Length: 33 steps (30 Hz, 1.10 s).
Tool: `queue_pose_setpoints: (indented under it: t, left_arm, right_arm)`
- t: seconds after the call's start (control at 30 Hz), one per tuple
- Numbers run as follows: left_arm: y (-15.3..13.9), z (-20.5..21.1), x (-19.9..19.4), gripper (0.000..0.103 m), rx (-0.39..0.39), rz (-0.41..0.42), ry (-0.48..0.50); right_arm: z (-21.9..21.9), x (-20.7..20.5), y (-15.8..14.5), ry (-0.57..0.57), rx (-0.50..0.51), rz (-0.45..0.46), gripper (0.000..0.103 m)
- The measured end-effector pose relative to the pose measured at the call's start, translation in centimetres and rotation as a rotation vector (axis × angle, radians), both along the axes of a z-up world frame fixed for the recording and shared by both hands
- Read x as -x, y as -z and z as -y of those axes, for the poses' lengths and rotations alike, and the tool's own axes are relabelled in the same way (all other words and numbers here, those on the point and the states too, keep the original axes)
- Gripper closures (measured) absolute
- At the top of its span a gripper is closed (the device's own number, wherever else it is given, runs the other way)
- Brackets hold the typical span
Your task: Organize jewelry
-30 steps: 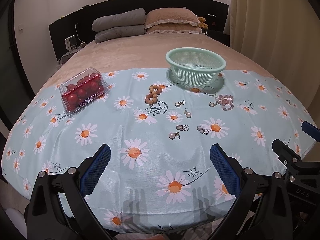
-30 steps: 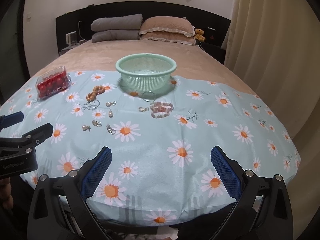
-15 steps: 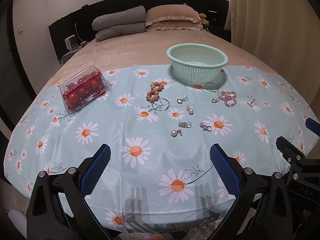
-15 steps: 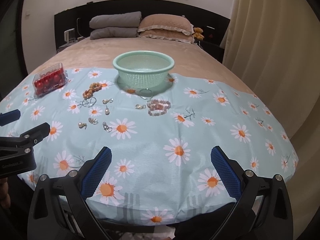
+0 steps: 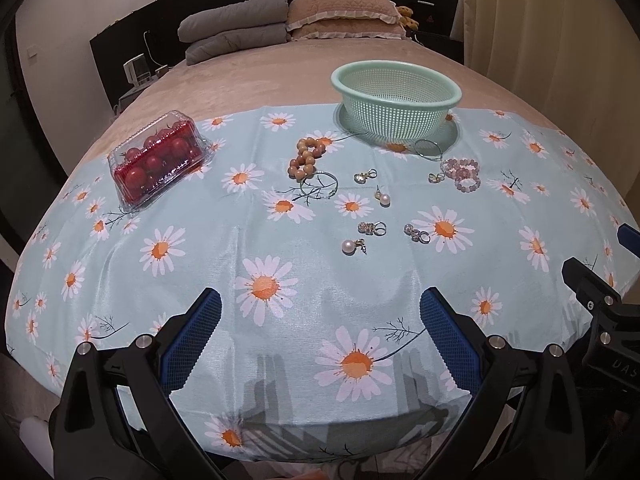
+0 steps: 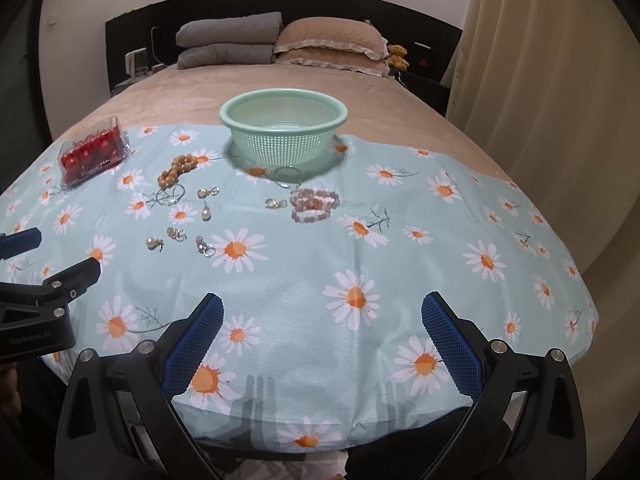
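A mint green mesh basket [image 5: 396, 104] [image 6: 283, 130] stands empty at the back of the daisy cloth [image 5: 280, 272]. Jewelry lies loose in front of it: a wooden bead bracelet [image 5: 306, 158] [image 6: 176, 168], pink bead bracelets [image 5: 462, 172] [image 6: 314, 204], thin bangles [image 5: 319, 186], pearl earrings [image 5: 354, 246] [image 6: 154, 243] and small sparkly earrings [image 5: 416, 234] [image 6: 205, 246]. My left gripper [image 5: 320, 320] is open and empty near the cloth's front edge. My right gripper [image 6: 322, 322] is open and empty, to its right.
A clear box of cherry tomatoes [image 5: 156, 160] [image 6: 90, 152] sits at the cloth's left. Behind are the tan bedspread, pillows [image 5: 344, 16] and a dark headboard. A curtain [image 6: 552, 100] hangs on the right.
Both grippers have lifted and eased forward a little; the jewelry and basket sit slightly lower in view. Nothing on the cloth has moved.
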<state>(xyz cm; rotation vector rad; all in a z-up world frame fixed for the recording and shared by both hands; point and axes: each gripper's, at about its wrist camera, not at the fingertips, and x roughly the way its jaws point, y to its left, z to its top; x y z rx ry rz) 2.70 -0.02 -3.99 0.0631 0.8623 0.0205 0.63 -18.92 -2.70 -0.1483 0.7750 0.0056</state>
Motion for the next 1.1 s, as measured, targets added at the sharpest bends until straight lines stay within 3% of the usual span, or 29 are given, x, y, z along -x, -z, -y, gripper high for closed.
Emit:
queue_pose_setpoints:
  t: [0.3, 0.83, 1.1]
  left_arm:
    - [1.4, -0.3, -1.3, 0.006, 0.007, -0.043, -0.006]
    - [5.9, -1.8, -5.8, 0.006, 0.052, -0.201, -0.009]
    - [7.0, -1.6, -8.0, 0.006, 0.021, -0.2, 0.031]
  right_arm:
    - [-0.3, -1.5, 1.5, -0.014, -0.007, -0.054, 0.008]
    - [-2.2, -6.0, 5.5, -0.105, -0.049, -0.171, 0.008]
    - [-3.6, -8.5, 6.9, -0.183, -0.075, -0.203, 0.009]
